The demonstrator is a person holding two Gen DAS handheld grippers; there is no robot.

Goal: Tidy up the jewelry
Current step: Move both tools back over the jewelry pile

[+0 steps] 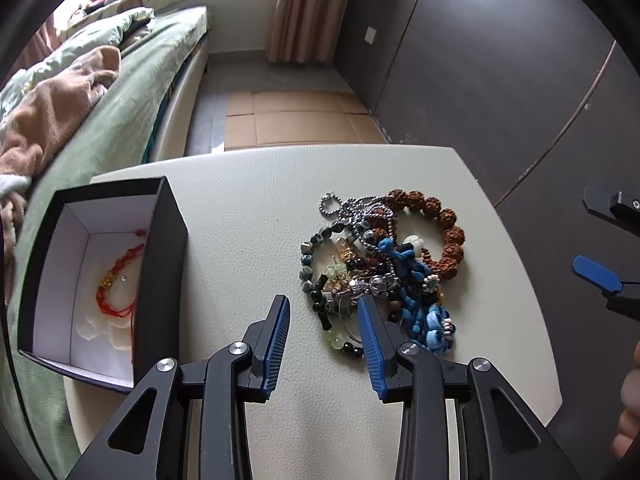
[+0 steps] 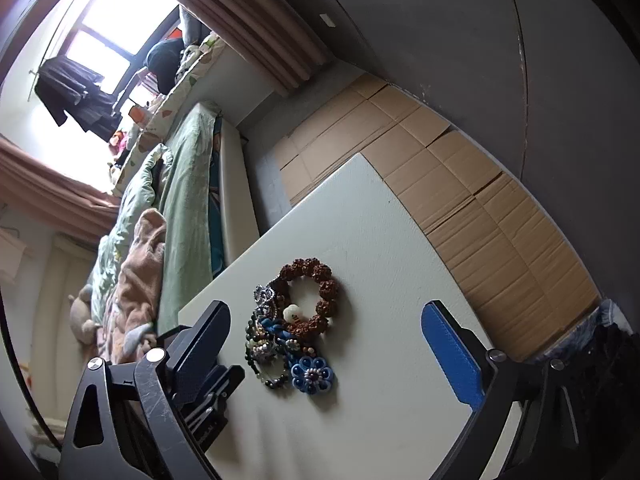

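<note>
A tangled pile of jewelry (image 1: 376, 264) (image 2: 292, 332) lies on the pale table (image 1: 248, 200) (image 2: 380, 240). It holds a brown bead bracelet (image 1: 448, 236) (image 2: 320, 270), a metal ball chain (image 1: 352, 208), dark and green bead strings and a blue flower piece (image 1: 436, 328) (image 2: 312, 376). My left gripper (image 1: 323, 300) is open at the pile's near left edge, with a few beads lying between its fingers, unpressed. My right gripper (image 2: 326, 308) (image 1: 600, 240) stands wide open above the pile's right side, holding nothing. A black box (image 1: 160, 260) with a white inside holds a red cord bracelet (image 1: 116, 284).
The box stands at the table's left edge, next to a bed with a green cover (image 1: 120, 120). Flattened cardboard (image 1: 296, 120) (image 2: 480, 220) covers the floor beyond the table. A dark wall (image 1: 480, 80) runs along the right. A hand (image 1: 628, 400) shows at the right edge.
</note>
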